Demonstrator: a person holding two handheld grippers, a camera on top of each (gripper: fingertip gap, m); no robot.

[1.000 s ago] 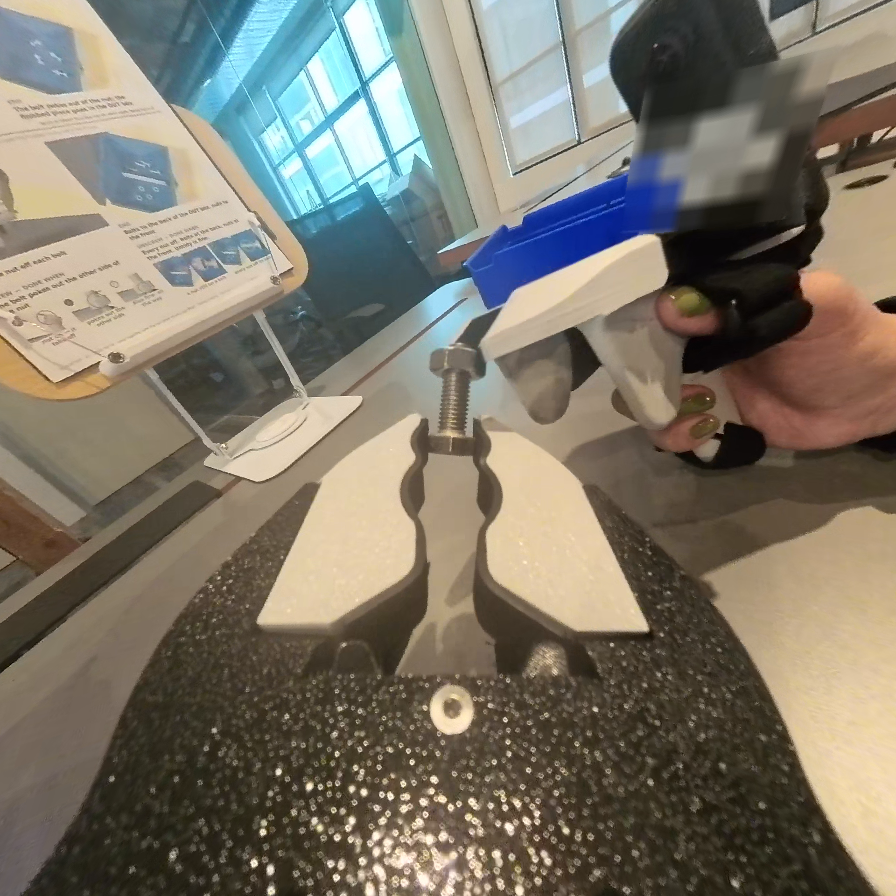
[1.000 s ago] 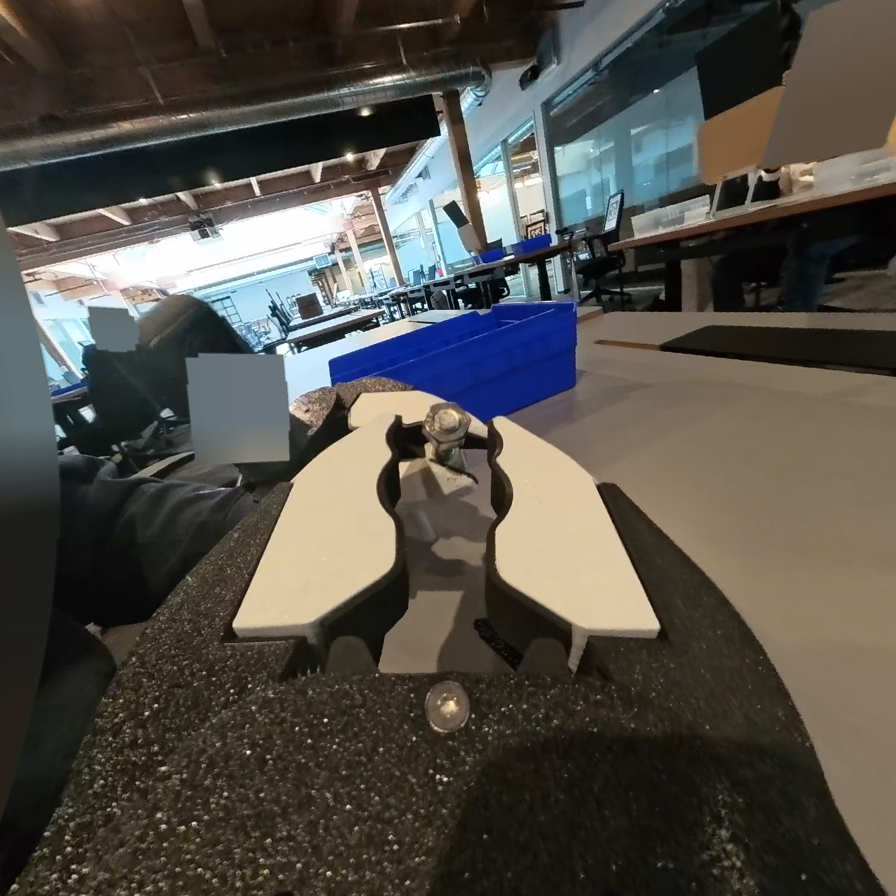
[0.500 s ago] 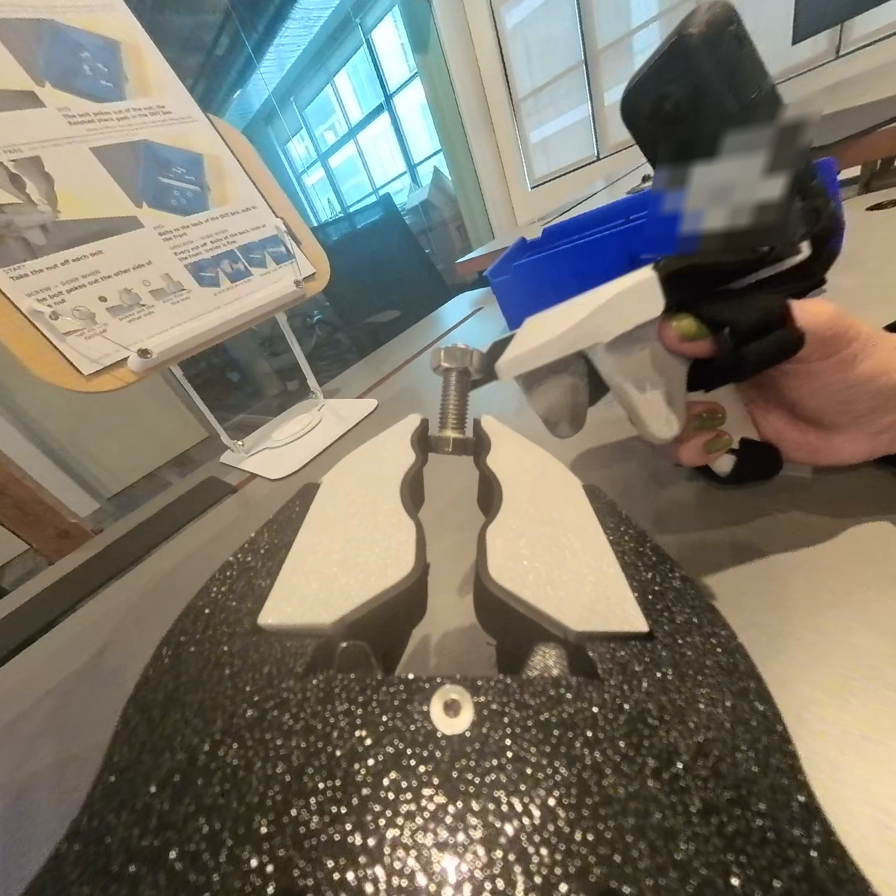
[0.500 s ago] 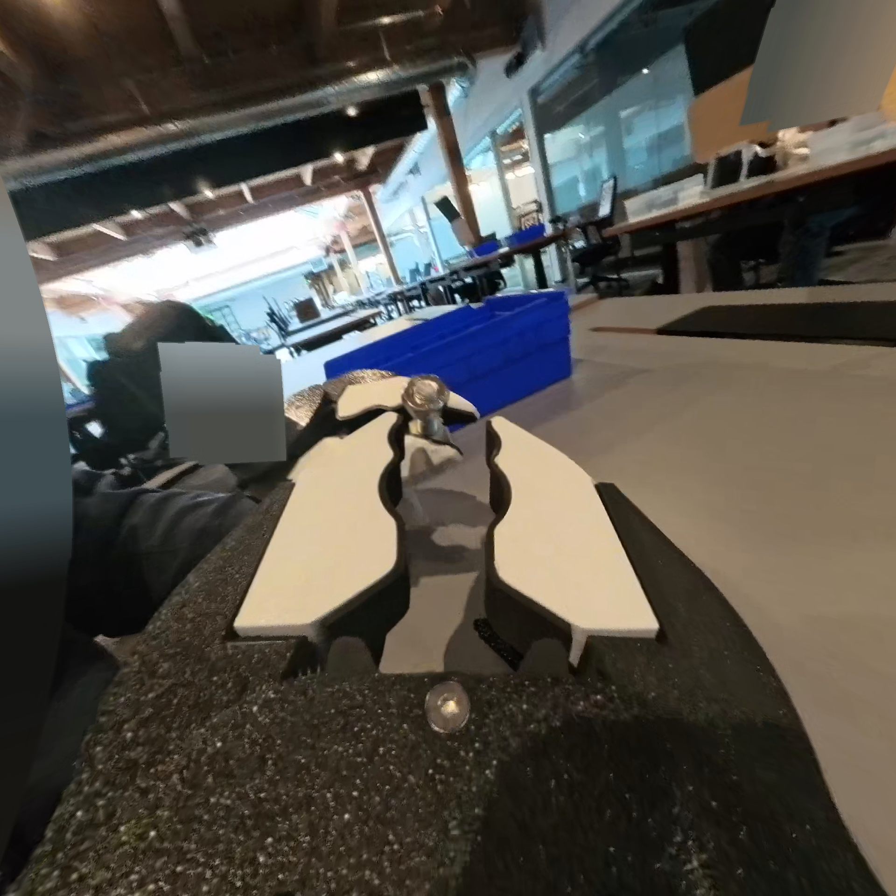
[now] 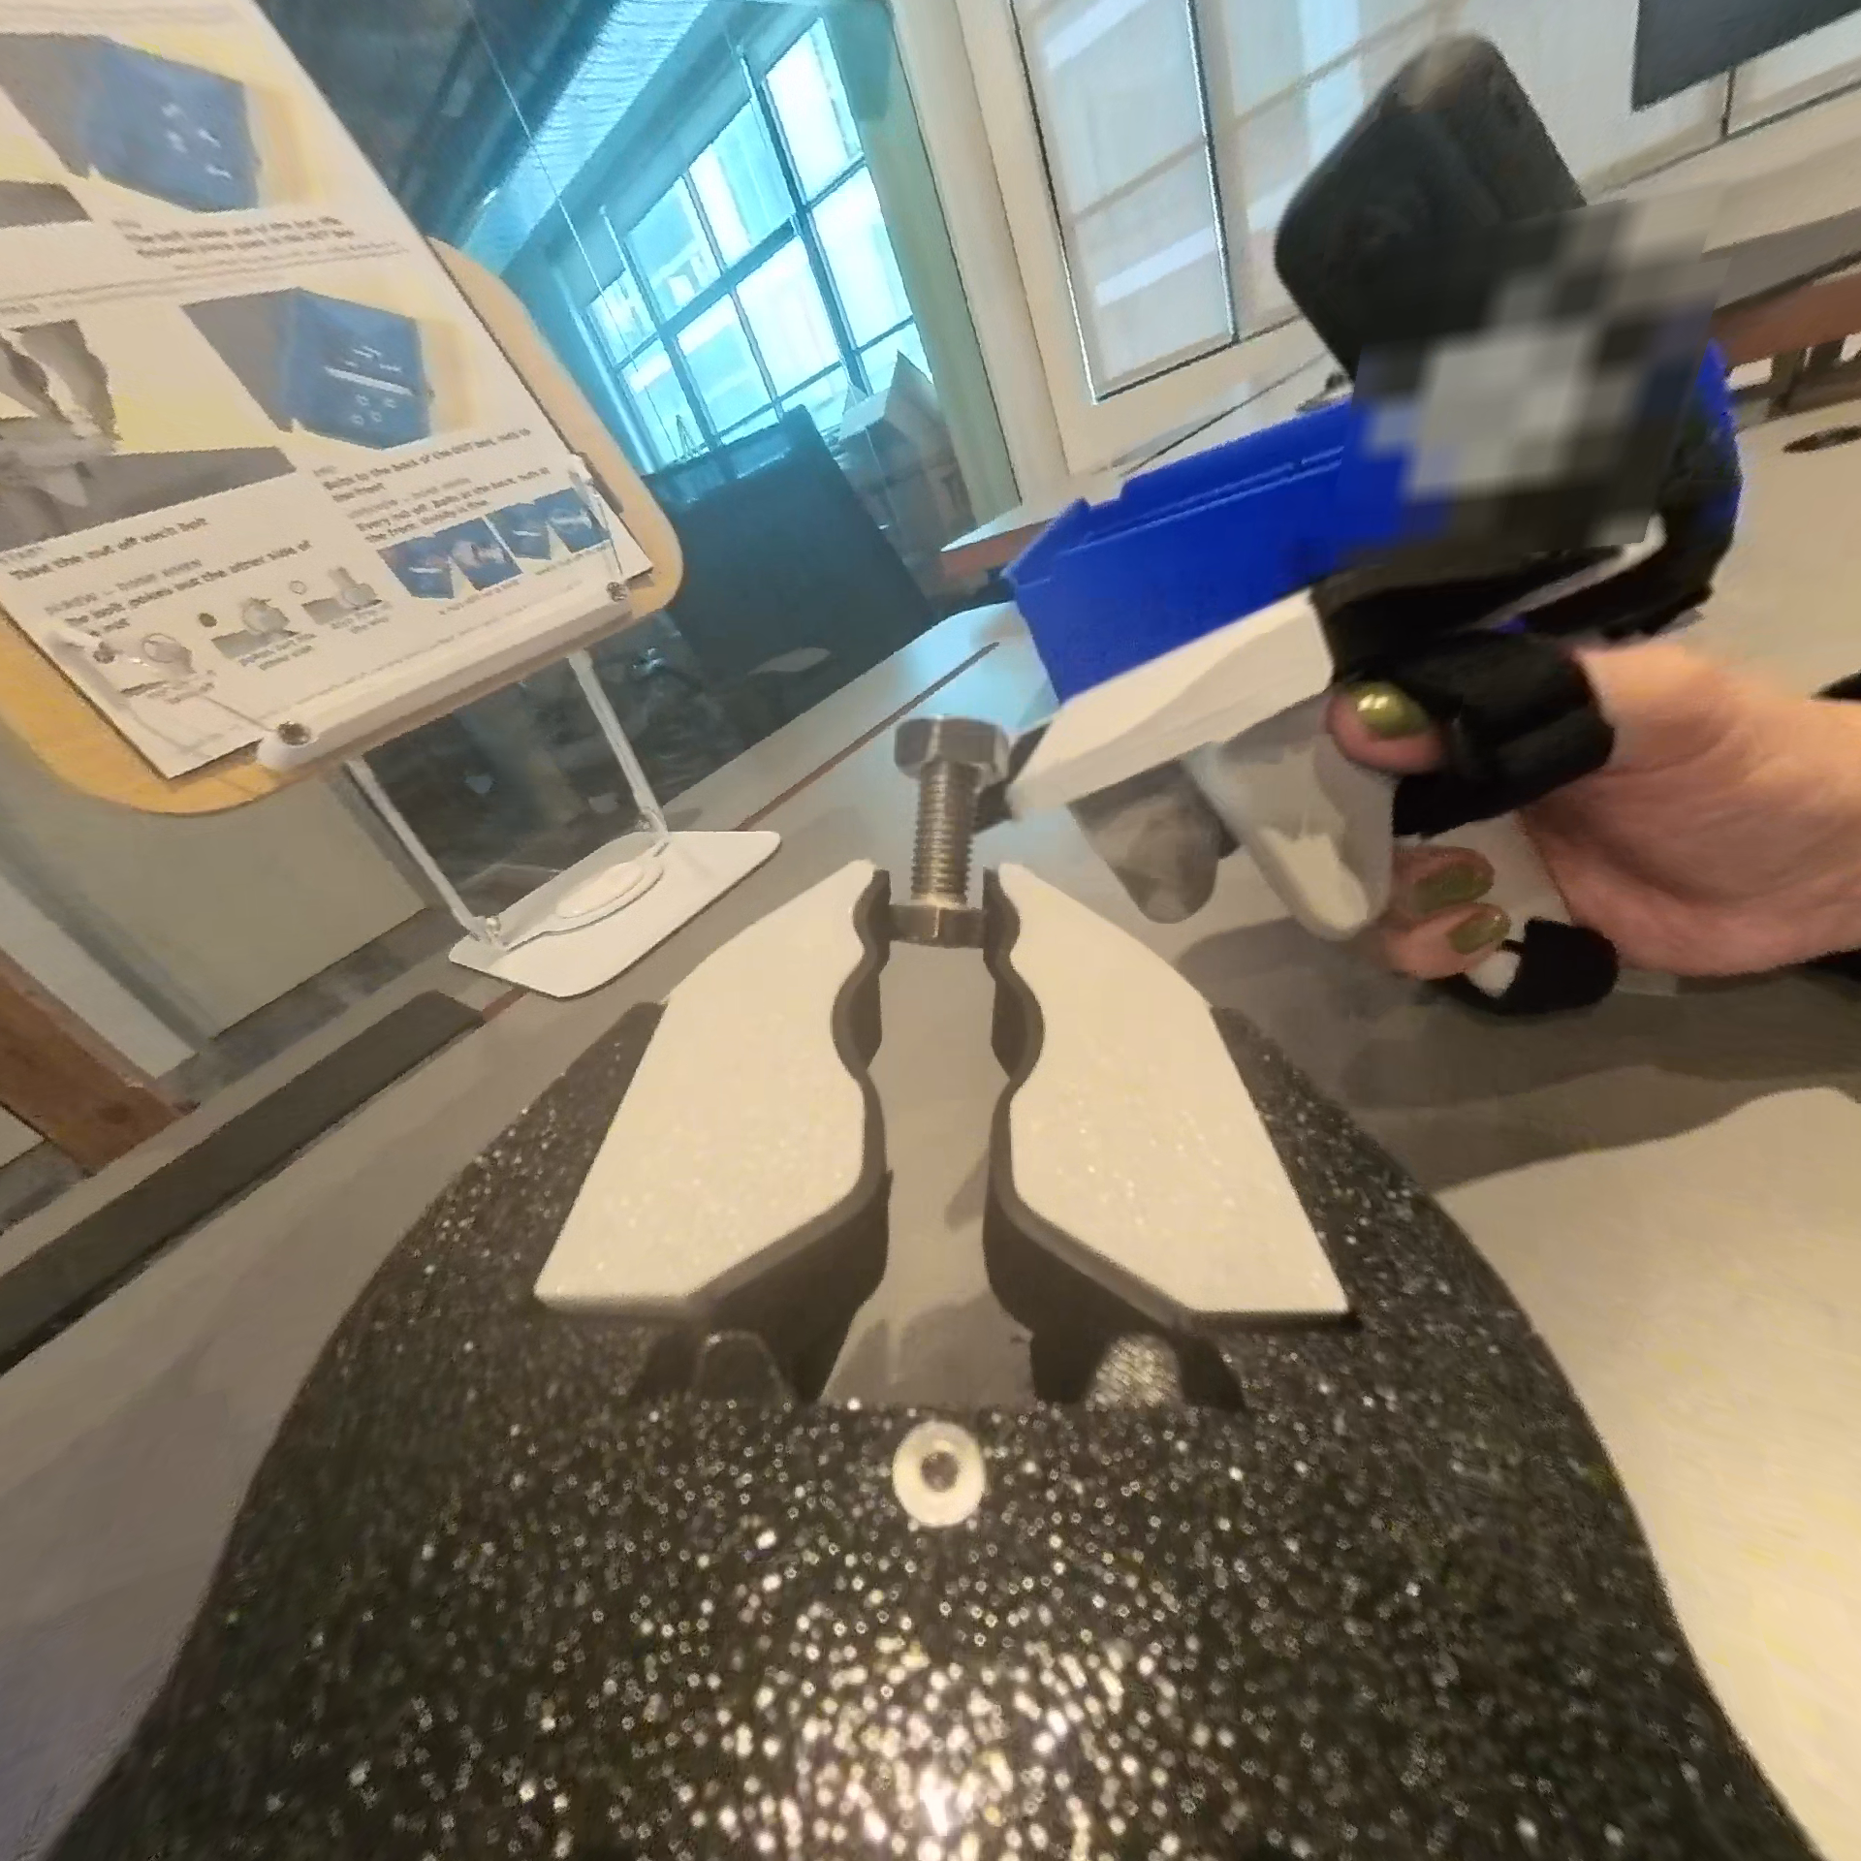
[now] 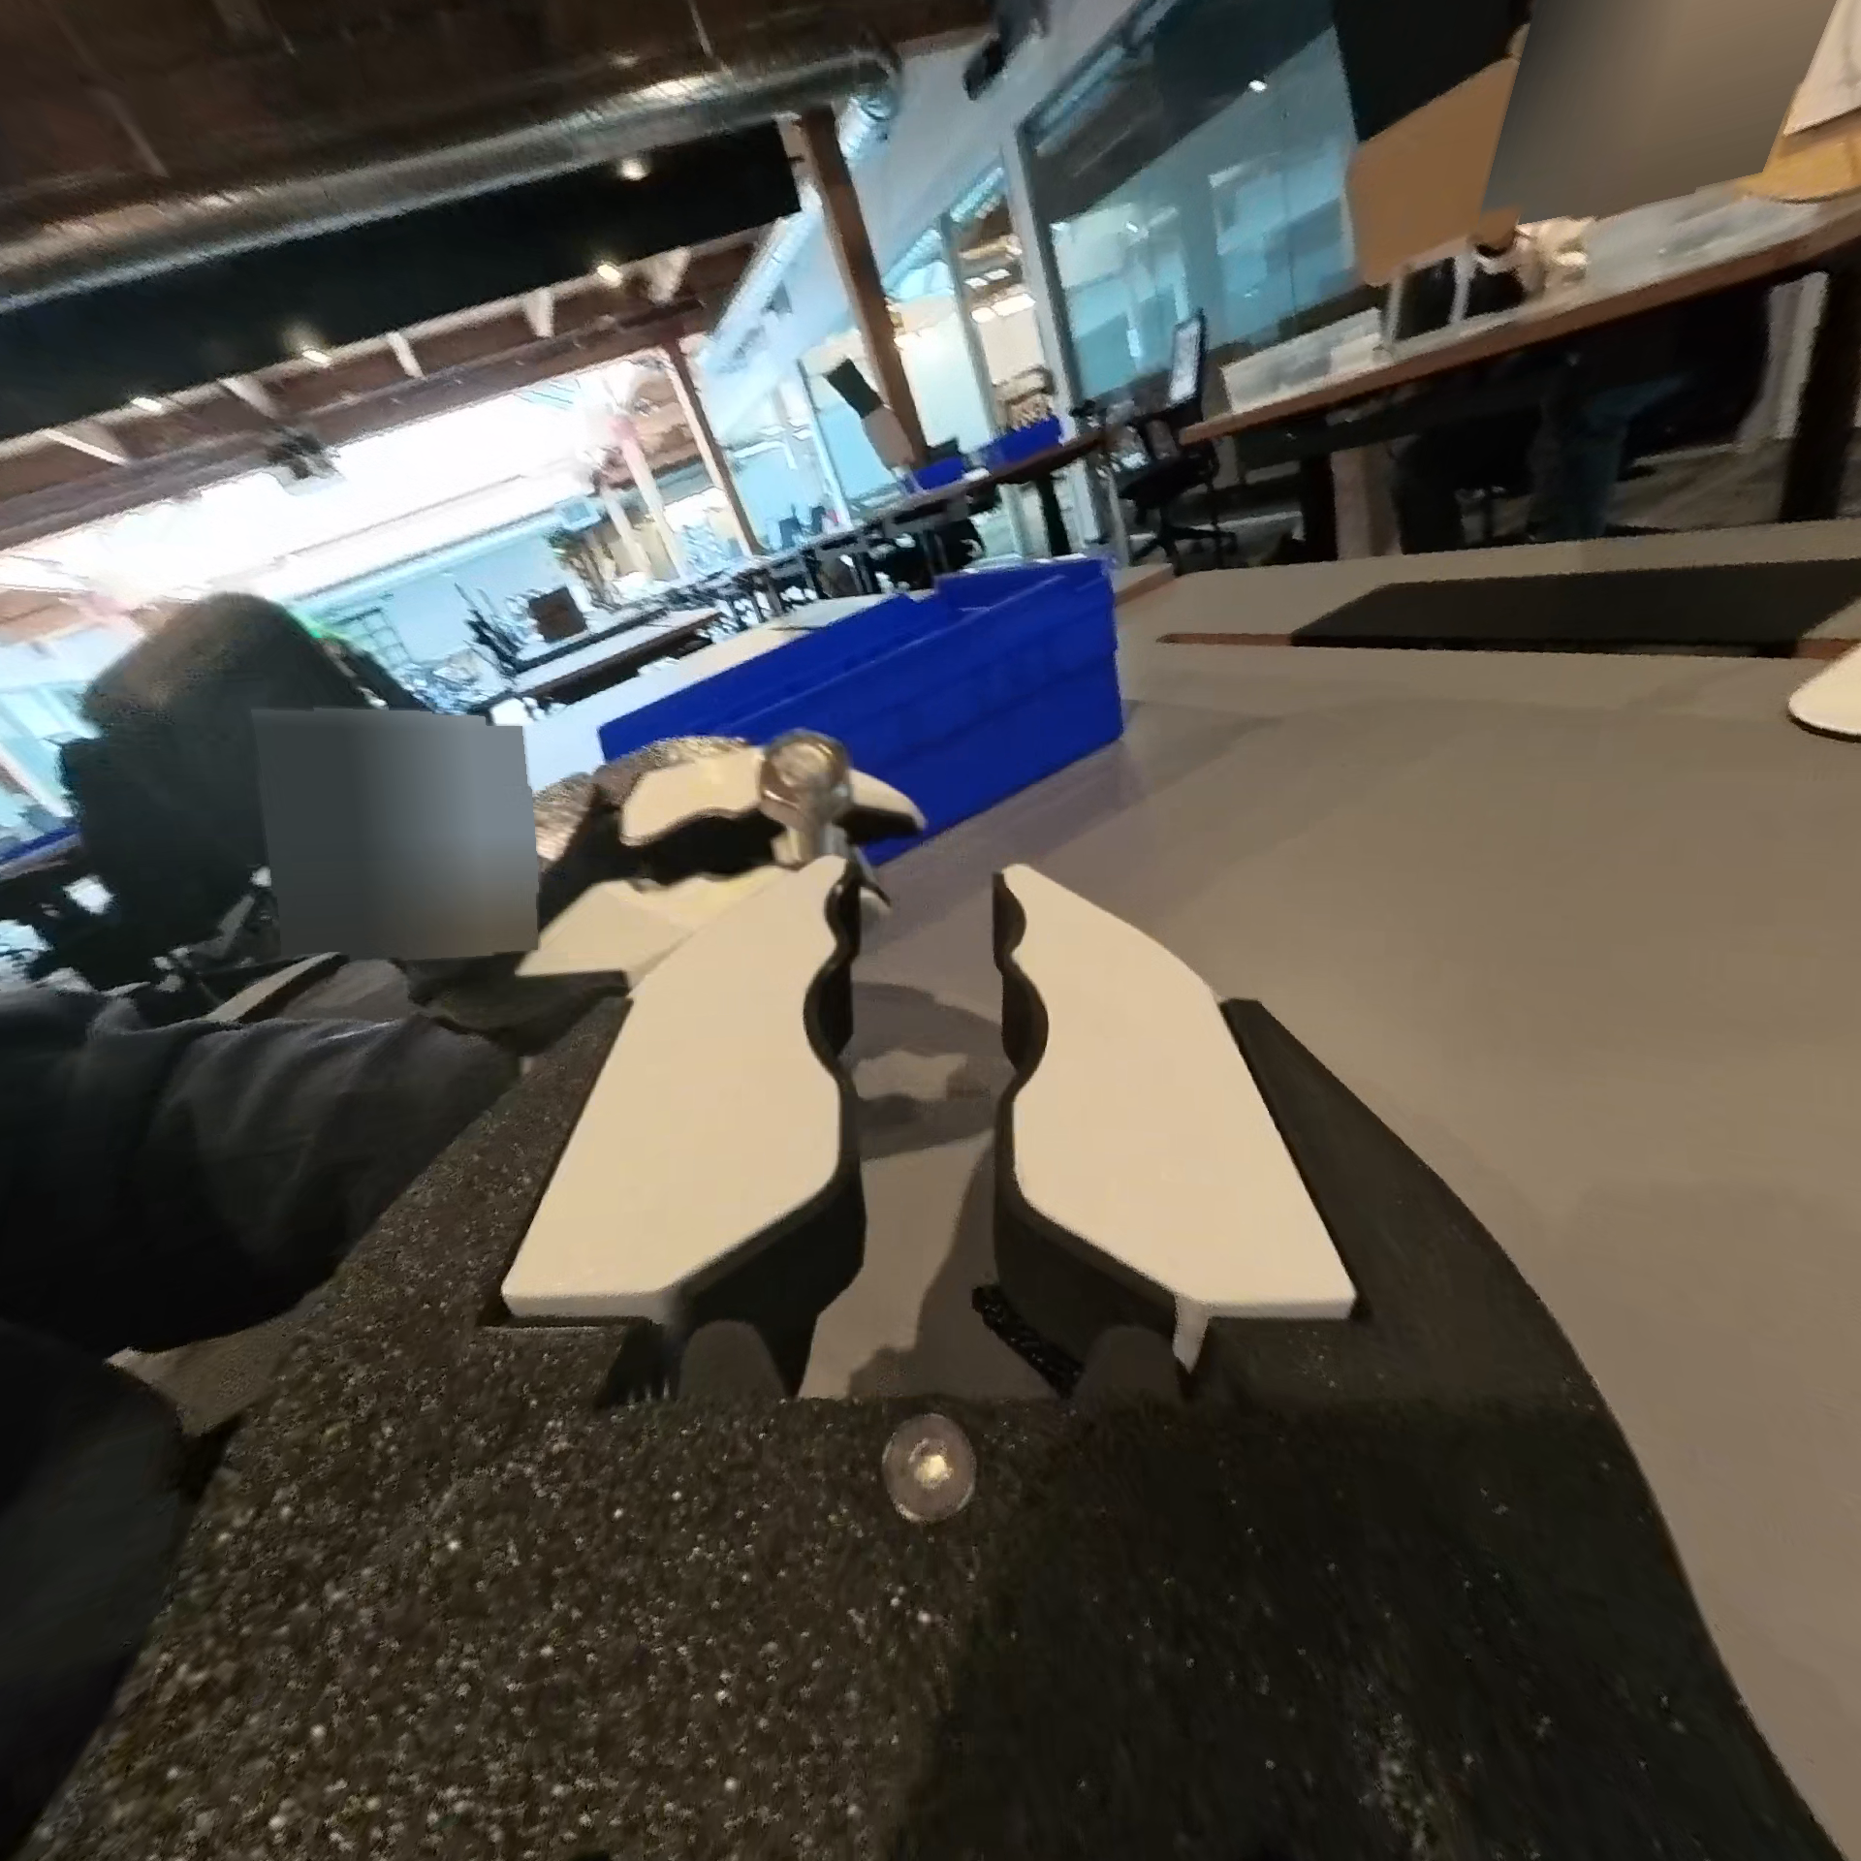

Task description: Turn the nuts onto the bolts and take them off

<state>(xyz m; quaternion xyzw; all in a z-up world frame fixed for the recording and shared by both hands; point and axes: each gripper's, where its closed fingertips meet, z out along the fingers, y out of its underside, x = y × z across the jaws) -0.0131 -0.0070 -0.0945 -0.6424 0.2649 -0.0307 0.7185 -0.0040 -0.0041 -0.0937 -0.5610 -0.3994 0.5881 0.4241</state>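
progress: one nut (image 5: pixel 932 921) and one bolt (image 5: pixel 945 806) are showing, and they are joined; the nut is sitting at the low end of the threaded shank, far from the hex head, so i am judging this pair as either barely started or nearly unscrewed, and the frames are not settling which.
remaining: turning is looking unfinished, since nut and bolt are not yet apart; no other nuts or bolts are showing on the table (image 5: pixel 1511 1259).
left gripper (image 5: pixel 935 886): its white fingertips are pressing together on the flats of the nut, clamping it, with the bolt standing upright above them, head on top.
right gripper (image 6: pixel 921 886): its fingers are standing apart with nothing between them; in its own view the bolt is sitting up and left of the gap, beyond the tips. in the left wrist view its upper fingertip is lying just beside the bolt head, and contact is too close to call.
hand (image 5: pixel 1692 806): a person's hand is gripping the right gripper's handle.
place: the bolt is hanging in the air above the grey table, towards its far edge, where a blue bin (image 6: pixel 906 695) is resting.
left edge: a sign stand (image 5: pixel 604 886) is standing there, well apart from the bolt.
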